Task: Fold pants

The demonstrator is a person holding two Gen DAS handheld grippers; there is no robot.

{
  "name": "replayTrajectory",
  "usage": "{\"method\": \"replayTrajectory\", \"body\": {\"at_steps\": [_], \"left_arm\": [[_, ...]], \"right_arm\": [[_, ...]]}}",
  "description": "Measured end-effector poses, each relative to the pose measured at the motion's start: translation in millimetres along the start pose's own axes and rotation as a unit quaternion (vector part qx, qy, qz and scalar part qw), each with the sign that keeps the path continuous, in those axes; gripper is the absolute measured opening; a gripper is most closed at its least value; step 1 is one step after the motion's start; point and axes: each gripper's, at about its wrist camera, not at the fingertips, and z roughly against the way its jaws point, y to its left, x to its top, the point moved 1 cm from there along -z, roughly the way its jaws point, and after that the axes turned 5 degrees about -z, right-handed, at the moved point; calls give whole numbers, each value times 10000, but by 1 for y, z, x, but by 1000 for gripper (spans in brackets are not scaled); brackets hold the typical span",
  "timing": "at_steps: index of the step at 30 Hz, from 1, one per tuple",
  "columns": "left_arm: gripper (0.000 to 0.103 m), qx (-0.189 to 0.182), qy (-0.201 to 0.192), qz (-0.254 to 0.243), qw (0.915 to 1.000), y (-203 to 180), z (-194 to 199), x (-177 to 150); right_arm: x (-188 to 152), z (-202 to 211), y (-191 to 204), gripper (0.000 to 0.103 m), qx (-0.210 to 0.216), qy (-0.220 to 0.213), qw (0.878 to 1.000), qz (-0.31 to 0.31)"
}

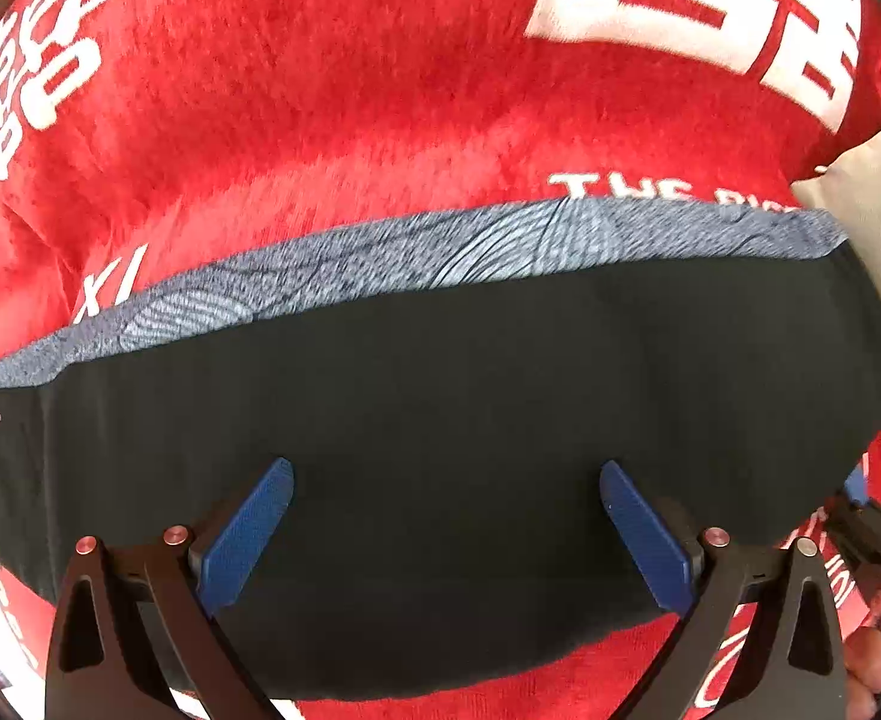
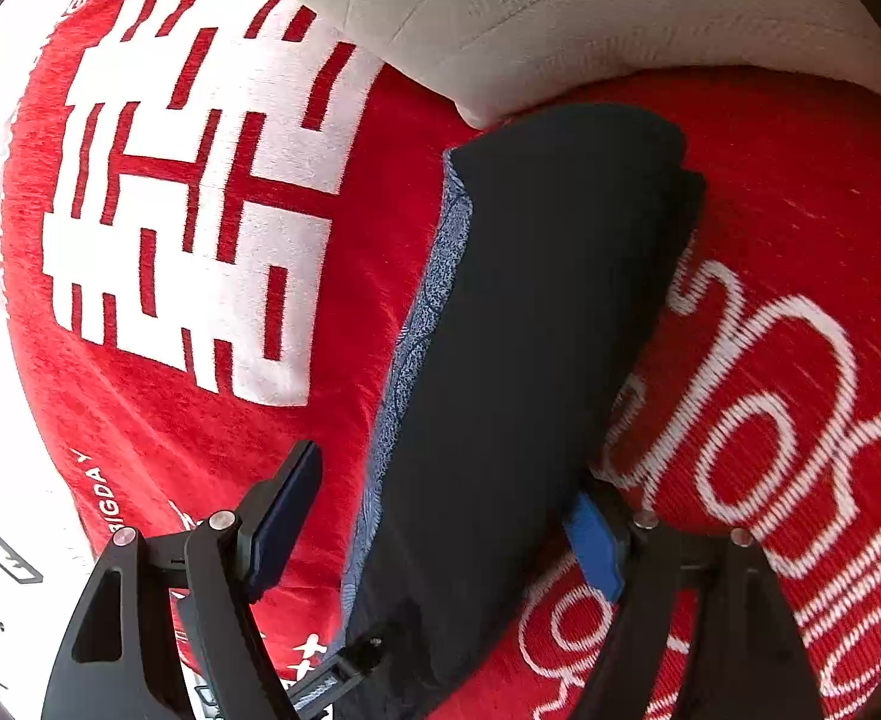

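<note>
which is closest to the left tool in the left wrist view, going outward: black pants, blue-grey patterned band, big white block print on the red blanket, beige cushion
From the left tool:
1. black pants, directly between and ahead of its fingers.
2. blue-grey patterned band, along the pants' far edge.
3. beige cushion, far right, just past the band's end.
4. white block print, top right on the red blanket.

Matt black cloth pants, plush red blanket, woven beige cushion
</note>
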Motion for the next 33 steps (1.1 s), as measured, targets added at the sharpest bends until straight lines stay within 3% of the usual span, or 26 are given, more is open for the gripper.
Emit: {"method": "replayTrajectory", "body": {"at_steps": [2,3,4,5,6,8,12,16,20,28,33], "left_arm": [[103,-58,-93,-15,9999,-3,4,4],[103,-64,-103,-42,9999,-6,5,5],[103,-33,-69,-90,9999,-10,2,5],[103,-1,20,-142,9999,-13,-4,3],[103,32,104,-196,9997,-16,-11,0],[103,71,-223,-252,9994,-17,-13,-7],[103,84,-470,-351,9982,-19,-12,-14],[103,69,-601,-385,9974,-18,-11,-18],[103,38,-706,-376,9968,-17,-7,-28],[103,-322,-668,-419,9964,2,1,-37],[103,-344,-585,164,9976,77,30,-58]], "right_arm": [[2,-1,-2,70,-119,76,9998,-107],[4,-1,-5,51,-340,128,9991,-224],[6,-1,-8,22,-575,162,9978,-282],[7,-2,-11,14,-778,212,9963,-304],[7,-2,-10,13,-806,220,9962,-249],[3,-3,6,12,-1156,189,9927,285],[-16,-5,58,11,-1629,48,9720,1693],[-39,-10,99,11,-1819,22,9466,2663],[-69,-19,133,11,-1931,57,9160,3515],[-151,-43,181,10,-2129,228,8335,5093],[-202,-60,200,10,-2133,333,7902,5736]]}}
